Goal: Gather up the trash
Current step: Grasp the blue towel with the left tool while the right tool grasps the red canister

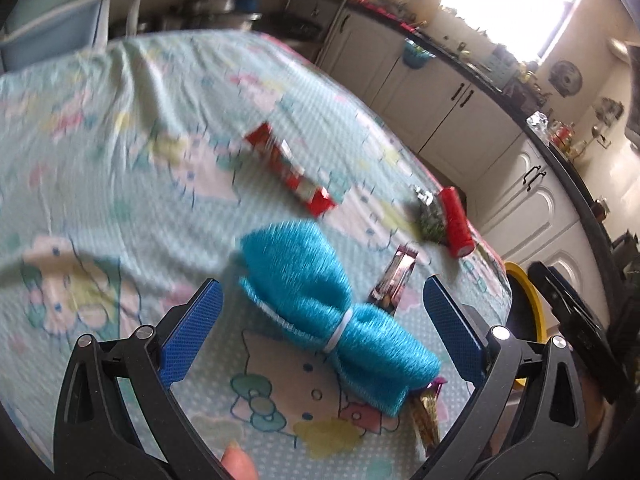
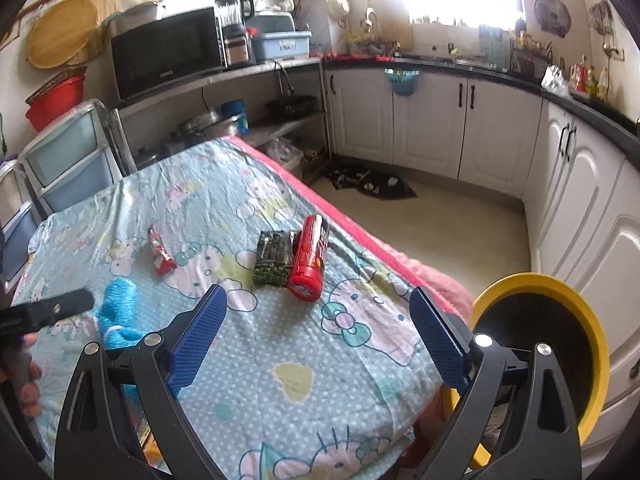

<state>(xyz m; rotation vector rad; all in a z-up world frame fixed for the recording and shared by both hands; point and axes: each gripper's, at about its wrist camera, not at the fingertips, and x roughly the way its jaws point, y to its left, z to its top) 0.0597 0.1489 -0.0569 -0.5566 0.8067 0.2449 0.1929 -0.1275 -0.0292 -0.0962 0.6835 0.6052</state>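
On a table with a Hello Kitty cloth (image 2: 280,392) lie a red candy wrapper (image 1: 290,170) (image 2: 160,252), a red tube-shaped can (image 1: 456,222) (image 2: 310,258) on its side, a green-black packet (image 1: 430,220) (image 2: 274,258) beside it, a shiny pink wrapper (image 1: 394,280) and a gold wrapper (image 1: 426,416). A blue rolled cloth (image 1: 332,312) (image 2: 118,312) lies between the fingers of my open left gripper (image 1: 324,328). My right gripper (image 2: 318,336) is open and empty, above the cloth in front of the can. A yellow-rimmed bin (image 2: 560,344) (image 1: 528,304) stands at the table's right edge.
White kitchen cabinets (image 2: 440,120) and a dark counter (image 2: 520,76) run along the back and right. A shelf with a microwave (image 2: 168,52) and plastic drawers (image 2: 72,160) stand behind the table. A dark mat (image 2: 372,184) lies on the floor.
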